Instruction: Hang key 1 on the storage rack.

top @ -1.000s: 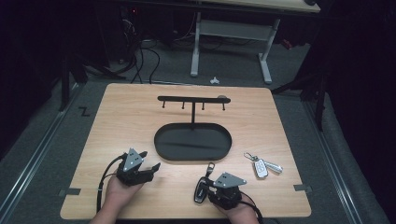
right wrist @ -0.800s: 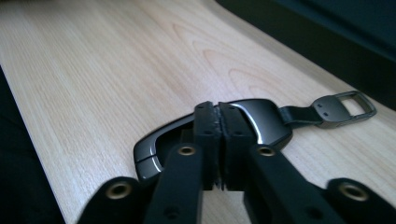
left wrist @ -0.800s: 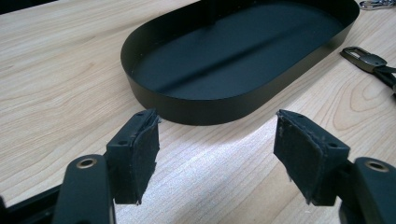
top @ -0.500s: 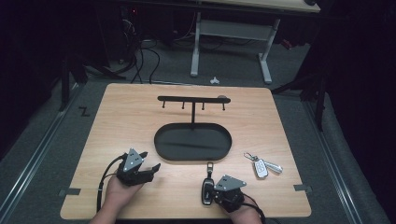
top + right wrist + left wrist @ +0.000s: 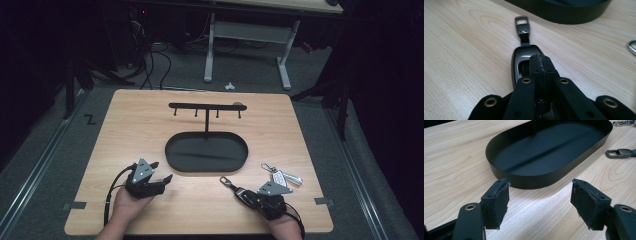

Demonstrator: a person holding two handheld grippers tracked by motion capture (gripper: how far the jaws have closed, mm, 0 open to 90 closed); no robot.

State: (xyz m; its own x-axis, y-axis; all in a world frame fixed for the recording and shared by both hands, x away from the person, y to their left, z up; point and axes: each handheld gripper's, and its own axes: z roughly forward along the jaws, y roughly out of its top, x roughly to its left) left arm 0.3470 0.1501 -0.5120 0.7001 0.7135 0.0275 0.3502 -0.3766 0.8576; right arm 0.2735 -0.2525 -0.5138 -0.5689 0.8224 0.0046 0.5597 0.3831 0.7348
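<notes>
A dark key fob (image 5: 241, 193) with a metal clasp lies on the wooden table, in front of the black oval tray (image 5: 172, 161). My right gripper (image 5: 252, 198) is shut on the fob's near end. In the right gripper view the pads meet over the fob (image 5: 520, 60), whose clasp points away toward the tray wall (image 5: 564, 16). My left gripper (image 5: 162, 171) rests at the front left with its jaws open and nothing between them. In the left gripper view that gripper (image 5: 540, 202) faces the tray (image 5: 536, 181), and the fob's clasp (image 5: 620, 153) shows at the right.
A black hook rack (image 5: 206, 106) rises from the tray's far side. A second bunch of keys (image 5: 280, 176) lies on the table to the right of the tray, just beyond my right gripper. A person's hands hold both grippers at the front edge.
My right gripper has shifted to the right, and the key fob has turned with it, its clasp now pointing up and left. The left gripper has not moved.
</notes>
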